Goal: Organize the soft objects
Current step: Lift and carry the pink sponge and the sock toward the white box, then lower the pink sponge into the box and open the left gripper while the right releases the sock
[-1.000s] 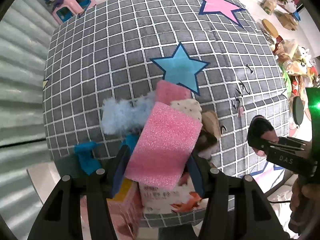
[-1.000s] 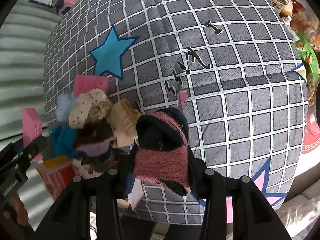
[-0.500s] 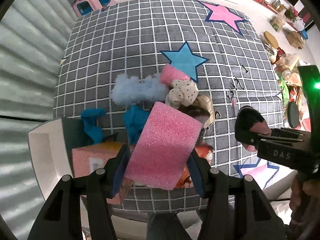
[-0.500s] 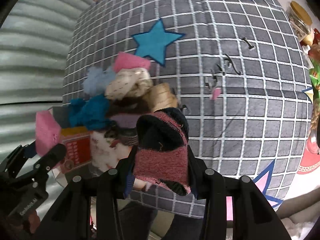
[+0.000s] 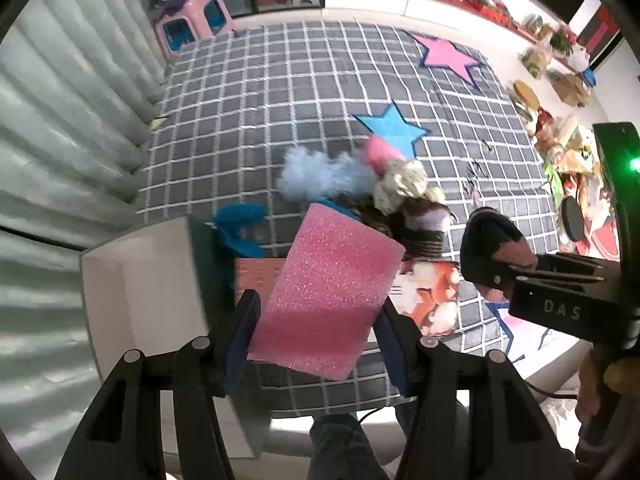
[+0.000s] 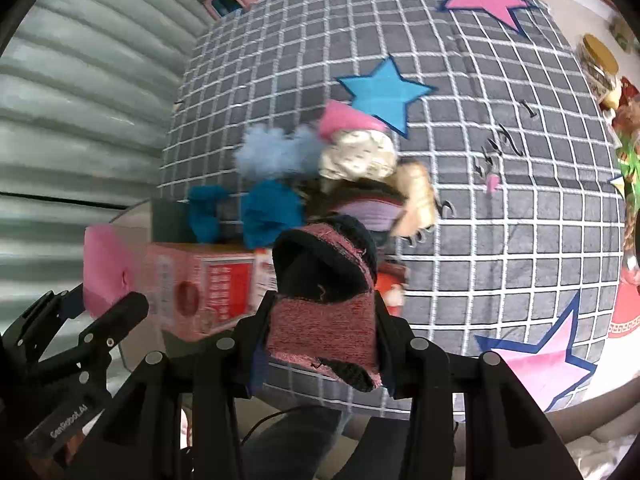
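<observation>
Pink sponge (image 5: 328, 296) clamped in left gripper (image 5: 316, 332) (at six o'clock), red-and-black knit sock (image 6: 324, 304) pinched in right gripper (image 6: 320, 344), soft pile (image 6: 332, 172) lay on checked blanket (image 6: 500, 220) at twelve o'clock, white bin (image 5: 140, 280) at nine o'clock.

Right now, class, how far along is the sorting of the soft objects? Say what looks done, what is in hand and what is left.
Done: nothing visibly sorted; the white bin shows no soft item inside. In hand: the left gripper clamps a pink sponge; the right gripper clamps a red and black sock. Left: the pile of fluffy blue, teal, dotted and striped pieces on the checked mat.
</observation>
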### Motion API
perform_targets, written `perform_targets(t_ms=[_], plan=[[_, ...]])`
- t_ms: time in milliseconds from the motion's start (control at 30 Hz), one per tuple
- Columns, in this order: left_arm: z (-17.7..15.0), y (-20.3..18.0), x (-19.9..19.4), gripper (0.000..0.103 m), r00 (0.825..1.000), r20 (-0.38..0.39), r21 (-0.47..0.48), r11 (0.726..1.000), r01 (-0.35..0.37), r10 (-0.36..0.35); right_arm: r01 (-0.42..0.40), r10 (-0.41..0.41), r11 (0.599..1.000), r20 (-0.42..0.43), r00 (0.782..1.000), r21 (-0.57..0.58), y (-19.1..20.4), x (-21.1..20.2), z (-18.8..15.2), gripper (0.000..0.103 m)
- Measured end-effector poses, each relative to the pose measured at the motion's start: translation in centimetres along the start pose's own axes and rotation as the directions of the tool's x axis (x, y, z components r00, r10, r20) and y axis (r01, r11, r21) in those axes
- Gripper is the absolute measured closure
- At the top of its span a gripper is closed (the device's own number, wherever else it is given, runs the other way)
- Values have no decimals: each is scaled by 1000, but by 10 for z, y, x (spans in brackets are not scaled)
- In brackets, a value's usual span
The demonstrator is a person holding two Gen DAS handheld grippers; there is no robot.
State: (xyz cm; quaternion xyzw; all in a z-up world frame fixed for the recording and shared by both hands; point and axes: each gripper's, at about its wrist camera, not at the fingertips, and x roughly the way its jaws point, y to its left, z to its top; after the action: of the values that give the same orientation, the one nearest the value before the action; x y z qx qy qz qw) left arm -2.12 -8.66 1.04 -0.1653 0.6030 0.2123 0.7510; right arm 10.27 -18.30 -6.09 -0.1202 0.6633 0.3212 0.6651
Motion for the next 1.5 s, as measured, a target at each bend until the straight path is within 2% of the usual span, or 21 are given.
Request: perform_targets(t_ms=[33,100,167,233,600,733,900,1100,1233,1500], plan=[[-2,8,-4,43,1000,14,-12,1000,1,-1,0,1,1000,6,1000,-9,7,-6,1,58],[-5,21,-8,43,1000,31,-29,1000,2,-1,-5,6,1000,17,1000,-27,22,-47,0,58],[-10,36,-10,43,999,38,-53,999,1,1,0,1,999,23,1000,-50,40,-51,4,58],[-17,53,-10,43,999,40,-85,996,3,1,-1,3,997,22,1000,-73,48,-85,-4,58],[-61,129,-15,43,997,58,-248,968,-40,57,30,-31,968,2,1000,-249,144,-68,-6,58],[-83,156,-13,43,997,48,-321,946,-47,66,16,-25,940,-22,999,-340,181,-58,-16,58],[-112,184,-5,43,996,17,-420,905,-73,89,-14,-20,897,-72,997,-442,219,-41,-37,58],[-151,210,7,43,995,-30,-492,865,-99,97,-44,-27,853,-129,991,-520,247,-27,-65,58],[-171,218,17,43,995,-59,-525,846,-96,76,-55,-46,829,-166,985,-557,260,-22,-82,58],[-189,225,28,43,995,-92,-549,832,-86,42,-79,-67,796,-217,974,-600,281,-10,-111,58]])
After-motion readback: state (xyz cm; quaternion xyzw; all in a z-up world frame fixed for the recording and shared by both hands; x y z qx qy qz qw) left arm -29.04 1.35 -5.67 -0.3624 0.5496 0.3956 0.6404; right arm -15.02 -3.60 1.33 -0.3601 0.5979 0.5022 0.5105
